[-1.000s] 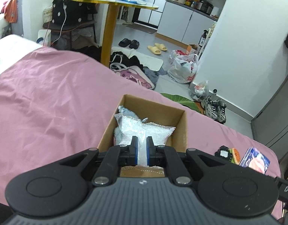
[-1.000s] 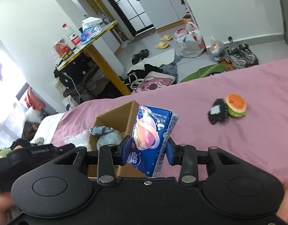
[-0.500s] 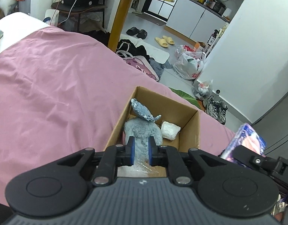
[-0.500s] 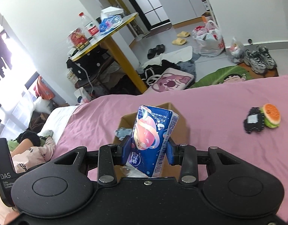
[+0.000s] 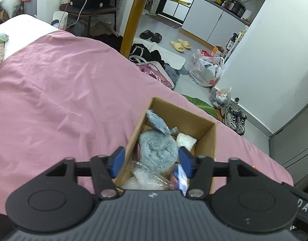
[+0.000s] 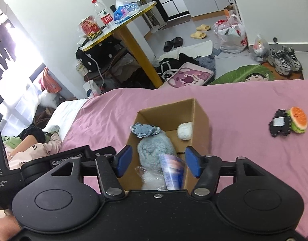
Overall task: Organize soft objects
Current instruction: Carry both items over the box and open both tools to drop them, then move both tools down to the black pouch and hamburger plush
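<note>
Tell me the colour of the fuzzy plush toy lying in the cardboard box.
Pale grey-blue. The fuzzy plush toy in the cardboard box shows best in the left wrist view.

1. The blue packet [image 6: 172, 170] in the box [image 6: 200, 120] is motion-blurred; its print is unreadable.
2. The clear bag [image 5: 146, 180] is partly hidden behind the gripper body.
3. Table [image 6: 122, 22] items' labels are too small.

left gripper [image 5: 152, 160] now open; right gripper [image 6: 158, 161] released blue packet [image 6: 172, 170] into box [image 6: 200, 120]

Each gripper, left [image 5: 151, 161] and right [image 6: 158, 161], is matte black with two round side discs, silver screws and blue pads [image 6: 124, 160] lining the jaws. White "DAS" lettering marks the housing.
</note>
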`<state>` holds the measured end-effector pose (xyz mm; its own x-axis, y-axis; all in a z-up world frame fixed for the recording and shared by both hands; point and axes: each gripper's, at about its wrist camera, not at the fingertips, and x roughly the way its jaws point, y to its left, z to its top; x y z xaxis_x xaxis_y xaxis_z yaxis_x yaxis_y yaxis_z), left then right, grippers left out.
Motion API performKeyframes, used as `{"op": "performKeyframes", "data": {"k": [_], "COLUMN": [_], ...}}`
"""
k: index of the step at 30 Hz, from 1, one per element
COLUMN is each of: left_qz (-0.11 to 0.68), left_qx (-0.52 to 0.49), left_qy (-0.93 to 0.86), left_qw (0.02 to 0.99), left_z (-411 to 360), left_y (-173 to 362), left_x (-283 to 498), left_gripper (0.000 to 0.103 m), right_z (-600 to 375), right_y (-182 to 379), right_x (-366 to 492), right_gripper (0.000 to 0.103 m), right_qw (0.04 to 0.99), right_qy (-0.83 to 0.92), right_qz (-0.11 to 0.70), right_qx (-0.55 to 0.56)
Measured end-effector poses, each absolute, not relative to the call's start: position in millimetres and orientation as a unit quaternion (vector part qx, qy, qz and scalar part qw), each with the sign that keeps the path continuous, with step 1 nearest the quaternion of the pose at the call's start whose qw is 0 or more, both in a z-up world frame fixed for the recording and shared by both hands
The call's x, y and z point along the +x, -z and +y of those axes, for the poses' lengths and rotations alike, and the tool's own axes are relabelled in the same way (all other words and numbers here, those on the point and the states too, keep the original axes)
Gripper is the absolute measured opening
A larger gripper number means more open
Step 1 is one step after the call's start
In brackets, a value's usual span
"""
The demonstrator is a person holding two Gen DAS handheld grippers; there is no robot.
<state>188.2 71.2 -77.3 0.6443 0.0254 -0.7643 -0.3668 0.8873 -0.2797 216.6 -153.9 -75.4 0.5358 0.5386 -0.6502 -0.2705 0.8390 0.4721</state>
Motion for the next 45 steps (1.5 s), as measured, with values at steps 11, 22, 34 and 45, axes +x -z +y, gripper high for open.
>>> {"op": "performKeyframes", "data": {"k": [11, 22, 34, 45], "left_qz": [0.402, 0.4, 0.396, 0.422], "left_qx": [-0.187, -0.16, -0.139, -0.14], "left_qy": [-0.118, -0.102, -0.063, -0.045], "left_qw": [0.888, 0.897, 0.905, 0.894], "left_z": [50.6, 7.6, -40.5, -81.2], "left_y": [65.8, 55.6, 50.4, 73.3], "left_x": [188.1, 195.7, 212.4, 244.3], "left_gripper": [0.08, 0.099, 0.103, 0.102], "right_z": [-213.0, -271.7, -312.8, -337.1], "right_y": [68.5, 65.9, 70.4, 108.5], "right_x": [216.1, 221.3, 240.2, 255.7], "right_gripper": [0.074, 0.103, 0.103, 0.095], "right_qw": [0.878, 0.891, 0.892, 0.88], "right_qy": [-0.194, -0.15, -0.118, -0.079], "right_qz": [0.411, 0.396, 0.395, 0.398], "right_qx": [0.152, 0.165, 0.184, 0.245]}}
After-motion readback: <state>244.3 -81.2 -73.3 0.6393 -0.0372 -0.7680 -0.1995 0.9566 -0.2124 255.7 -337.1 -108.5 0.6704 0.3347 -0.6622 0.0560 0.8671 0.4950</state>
